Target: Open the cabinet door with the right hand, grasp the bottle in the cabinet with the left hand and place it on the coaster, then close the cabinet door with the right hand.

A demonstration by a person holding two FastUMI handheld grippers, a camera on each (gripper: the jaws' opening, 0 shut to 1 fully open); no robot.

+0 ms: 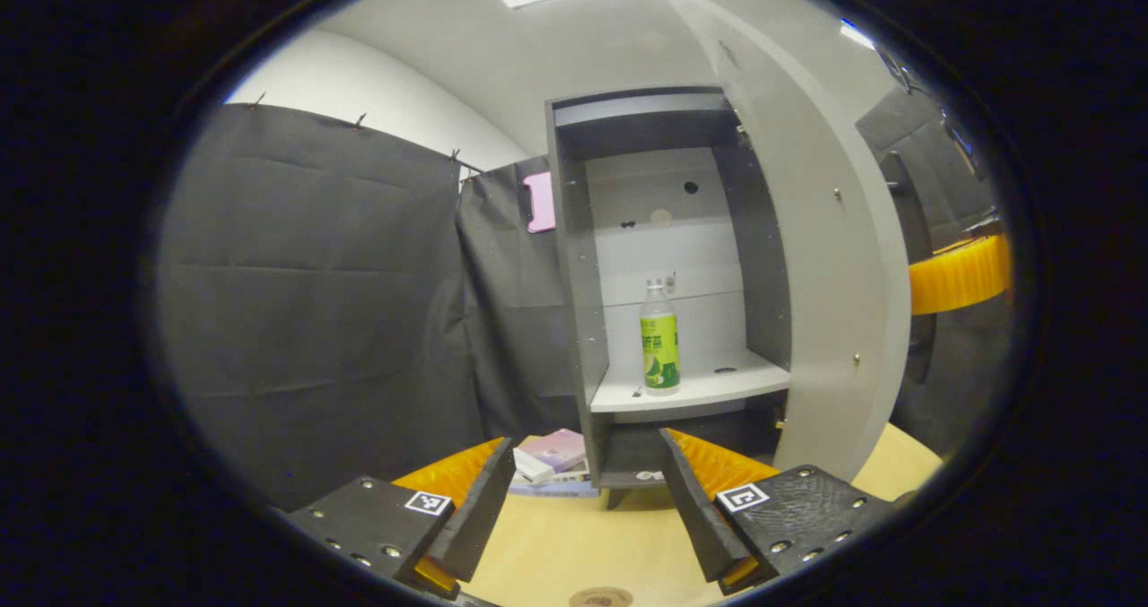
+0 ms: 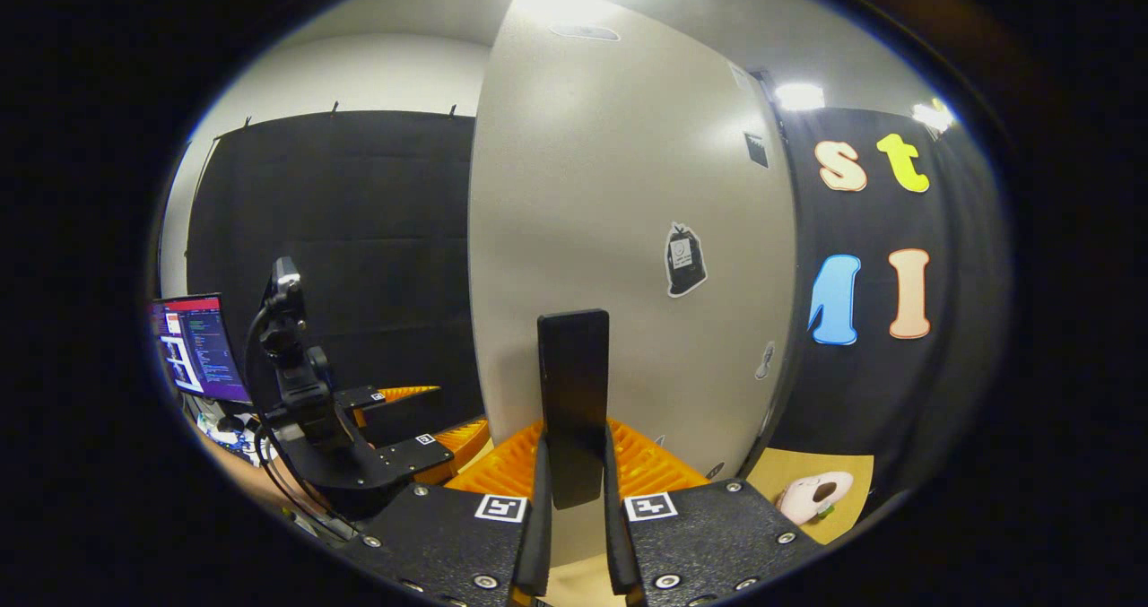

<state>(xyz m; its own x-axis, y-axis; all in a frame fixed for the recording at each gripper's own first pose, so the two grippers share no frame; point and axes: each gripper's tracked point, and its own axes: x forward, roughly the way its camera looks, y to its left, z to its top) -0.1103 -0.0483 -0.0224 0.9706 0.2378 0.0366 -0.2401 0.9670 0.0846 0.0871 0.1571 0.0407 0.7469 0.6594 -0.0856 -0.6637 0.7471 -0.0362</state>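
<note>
Right gripper (image 2: pixel 574 499) is clamped on the flat black door handle (image 2: pixel 573 392), grey cabinet door (image 2: pixel 619 195) swung wide. My left gripper (image 1: pixel 587 499) gapes, holding nothing. Green-labelled plastic bottle (image 1: pixel 659 338) stands upright inside the grey cabinet (image 1: pixel 574 257) on its shelf; probably light, slick, so I'd pinch mid-label.

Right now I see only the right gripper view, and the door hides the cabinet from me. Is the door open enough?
Observer: Yes. In the left gripper view the door stands wide open beside the cabinet.
Operator: Is the bottle inside?
Observer: Yes, the bottle stands upright on the white shelf.
Operator: And the coaster?
Observer: A round brown disc, probably the coaster, lies on the table below the open left gripper.
</note>
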